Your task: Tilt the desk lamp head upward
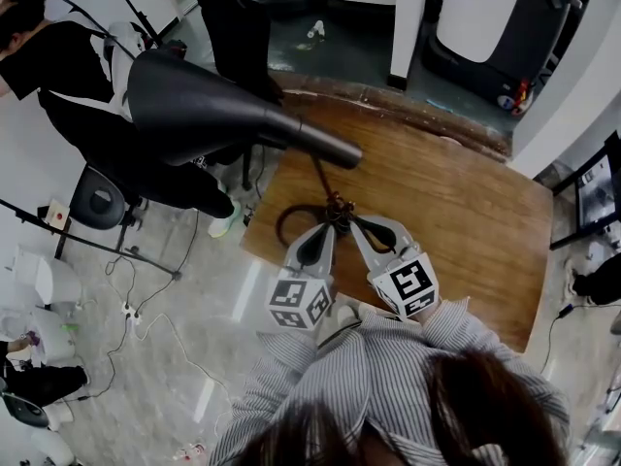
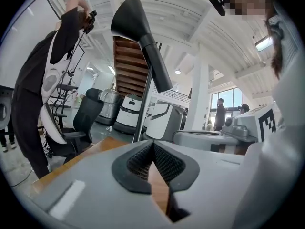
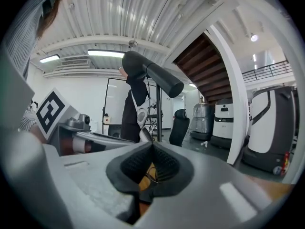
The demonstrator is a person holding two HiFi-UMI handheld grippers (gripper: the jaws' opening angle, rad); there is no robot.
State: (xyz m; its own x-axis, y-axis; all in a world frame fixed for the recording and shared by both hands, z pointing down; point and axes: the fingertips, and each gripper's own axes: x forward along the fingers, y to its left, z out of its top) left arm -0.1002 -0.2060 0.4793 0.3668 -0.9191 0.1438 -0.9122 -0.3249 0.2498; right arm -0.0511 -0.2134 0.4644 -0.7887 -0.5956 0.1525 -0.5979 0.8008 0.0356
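The desk lamp has a black cone head that reaches out past the table's left edge, on a thin upright pole. Its foot stands on the wooden table, beside a dark loop. My left gripper and right gripper lie side by side just in front of the foot, tips close together. Both are shut, with no thing seen pressed between the pads. In the left gripper view the head towers over the jaws. The right gripper view shows the head above its jaws.
A person in black stands left of the table, near the lamp head. A black office chair sits behind the table, white machines at the back right. A round stool and cables lie on the floor to the left.
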